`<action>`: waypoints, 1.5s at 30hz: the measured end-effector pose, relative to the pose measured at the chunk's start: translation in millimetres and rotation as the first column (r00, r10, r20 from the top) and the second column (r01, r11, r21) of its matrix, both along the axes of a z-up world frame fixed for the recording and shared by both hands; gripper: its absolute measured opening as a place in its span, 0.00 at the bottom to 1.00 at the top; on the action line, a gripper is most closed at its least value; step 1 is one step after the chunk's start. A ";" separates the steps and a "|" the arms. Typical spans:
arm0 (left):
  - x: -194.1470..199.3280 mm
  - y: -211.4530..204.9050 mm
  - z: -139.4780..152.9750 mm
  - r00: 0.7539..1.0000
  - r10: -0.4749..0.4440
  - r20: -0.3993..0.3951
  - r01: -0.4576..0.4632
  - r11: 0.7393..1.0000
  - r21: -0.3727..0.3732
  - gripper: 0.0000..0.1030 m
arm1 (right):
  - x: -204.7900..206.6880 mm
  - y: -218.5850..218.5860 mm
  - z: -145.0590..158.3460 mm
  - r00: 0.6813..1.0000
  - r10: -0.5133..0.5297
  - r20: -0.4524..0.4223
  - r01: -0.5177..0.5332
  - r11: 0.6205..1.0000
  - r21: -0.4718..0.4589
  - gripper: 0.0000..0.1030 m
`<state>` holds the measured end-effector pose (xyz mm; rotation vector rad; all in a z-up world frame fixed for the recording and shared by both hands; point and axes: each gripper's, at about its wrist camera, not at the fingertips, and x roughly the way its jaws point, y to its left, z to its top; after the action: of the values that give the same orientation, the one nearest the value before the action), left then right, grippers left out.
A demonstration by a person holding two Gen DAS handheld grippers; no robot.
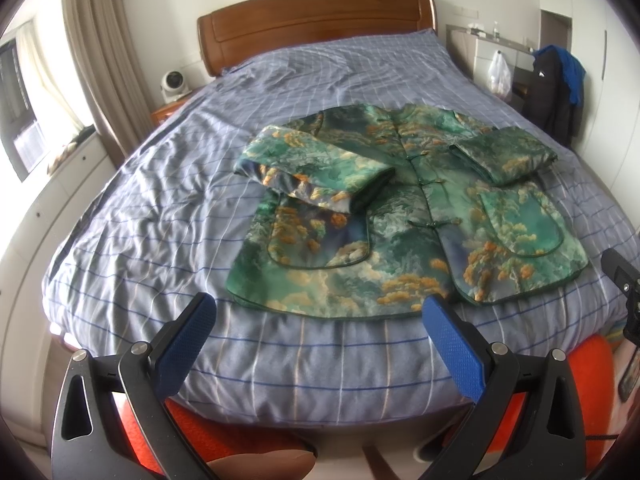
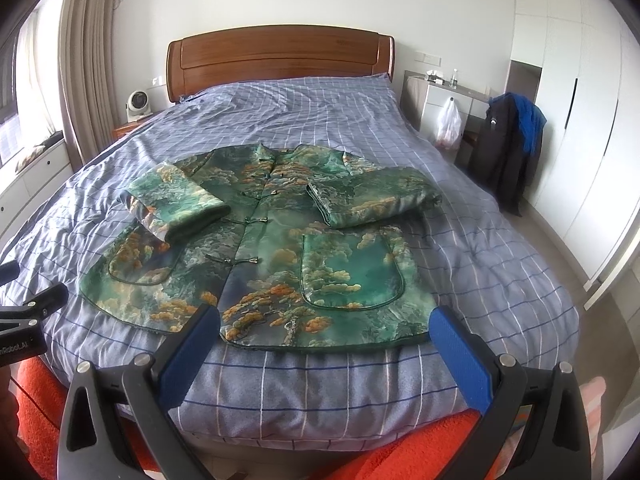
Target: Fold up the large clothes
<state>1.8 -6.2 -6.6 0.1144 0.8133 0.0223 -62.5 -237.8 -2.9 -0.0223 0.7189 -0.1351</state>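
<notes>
A green jacket (image 1: 404,216) with orange and white cloud print lies front up on the bed, both sleeves folded in over the chest. It also shows in the right wrist view (image 2: 280,248). My left gripper (image 1: 320,312) is open and empty, held just short of the jacket's hem near its left part. My right gripper (image 2: 324,324) is open and empty, held over the hem's right part. The right gripper's body shows at the left view's right edge (image 1: 624,276), and the left gripper's body at the right view's left edge (image 2: 36,312).
The bed (image 1: 160,208) has a blue checked cover and a wooden headboard (image 1: 316,20). An orange rug (image 2: 420,452) lies at its foot. A chair with dark clothes (image 2: 508,148) and a desk stand right, a fan (image 2: 137,105) on a nightstand left.
</notes>
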 end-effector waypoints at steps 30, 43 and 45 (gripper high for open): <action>2.2 -2.5 -3.3 1.000 -0.024 -0.009 0.024 1.000 -0.001 1.00 | 2.4 -4.2 -1.4 1.000 -0.016 -0.013 0.016 1.000 -0.009 1.00; 92.9 158.3 -101.8 0.972 0.116 -0.202 -0.159 0.965 -0.210 0.99 | 8.9 -64.7 -35.7 0.996 0.086 0.000 -0.085 0.987 0.139 1.00; 113.2 184.7 -120.7 0.963 0.064 -0.262 -0.149 0.936 -0.318 0.99 | 21.4 -101.5 -55.3 0.997 0.061 -0.041 -0.052 0.980 0.191 1.00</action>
<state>115.0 178.5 -127.3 -0.2557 1.0627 -0.0284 -41.1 -339.3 -58.2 0.1366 0.7748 -0.0109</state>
